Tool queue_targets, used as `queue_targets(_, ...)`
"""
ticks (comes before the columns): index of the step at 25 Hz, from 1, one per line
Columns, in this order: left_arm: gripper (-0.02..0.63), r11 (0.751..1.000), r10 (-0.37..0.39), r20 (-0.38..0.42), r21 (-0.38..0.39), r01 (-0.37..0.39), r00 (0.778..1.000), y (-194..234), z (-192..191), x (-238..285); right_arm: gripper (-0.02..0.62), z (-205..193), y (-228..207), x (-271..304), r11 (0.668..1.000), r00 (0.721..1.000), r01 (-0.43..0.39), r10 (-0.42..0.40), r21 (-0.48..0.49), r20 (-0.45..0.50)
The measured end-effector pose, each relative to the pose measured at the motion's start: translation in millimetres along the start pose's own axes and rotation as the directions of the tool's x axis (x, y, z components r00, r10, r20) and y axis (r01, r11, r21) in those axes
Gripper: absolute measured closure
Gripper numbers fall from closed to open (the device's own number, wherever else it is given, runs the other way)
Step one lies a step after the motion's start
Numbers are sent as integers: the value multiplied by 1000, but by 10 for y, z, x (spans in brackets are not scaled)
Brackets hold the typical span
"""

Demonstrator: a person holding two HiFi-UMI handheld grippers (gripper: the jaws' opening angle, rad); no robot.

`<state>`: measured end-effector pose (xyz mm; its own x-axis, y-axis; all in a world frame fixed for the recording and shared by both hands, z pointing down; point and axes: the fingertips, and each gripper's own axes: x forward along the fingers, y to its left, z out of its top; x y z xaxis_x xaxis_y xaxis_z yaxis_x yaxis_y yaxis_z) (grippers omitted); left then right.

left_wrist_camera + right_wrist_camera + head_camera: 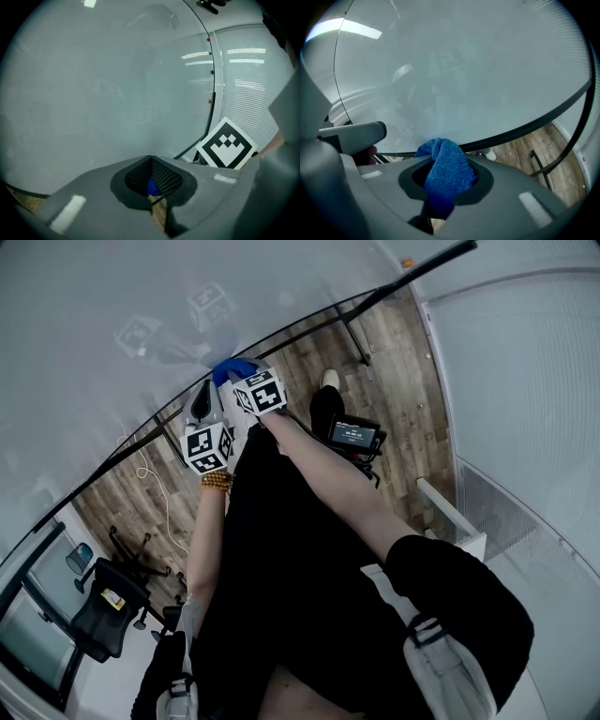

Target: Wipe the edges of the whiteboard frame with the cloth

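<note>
Black-clad torso (281, 596) fills the head view's foreground, and the left gripper (210, 393) and right gripper (246, 381) meet at the whiteboard (141, 296) frame (309, 320). Left gripper view: jaws nearly together, a blue sliver showing between them. Right gripper view: jaws clamp the blue cloth (446, 166), bunched at the frame's lower edge.

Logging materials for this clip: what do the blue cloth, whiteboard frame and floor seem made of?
Blue cloth: fuzzy looped pile, likely microfibre. Whiteboard frame: thin, smooth black strip, probably painted metal or plastic. Floor: brown planks with grain, wood or wood-look laminate; cannot tell which.
</note>
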<state>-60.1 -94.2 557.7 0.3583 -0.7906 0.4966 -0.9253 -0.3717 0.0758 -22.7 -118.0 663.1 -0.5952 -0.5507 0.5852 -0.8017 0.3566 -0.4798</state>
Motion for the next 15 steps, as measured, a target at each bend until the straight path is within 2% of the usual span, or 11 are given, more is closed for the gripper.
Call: queue_targets(15, 508, 999, -44, -23, 30, 45, 999, -346, 95, 229, 502, 115, -303, -178, 1000, 1000, 16, -16, 12, 16)
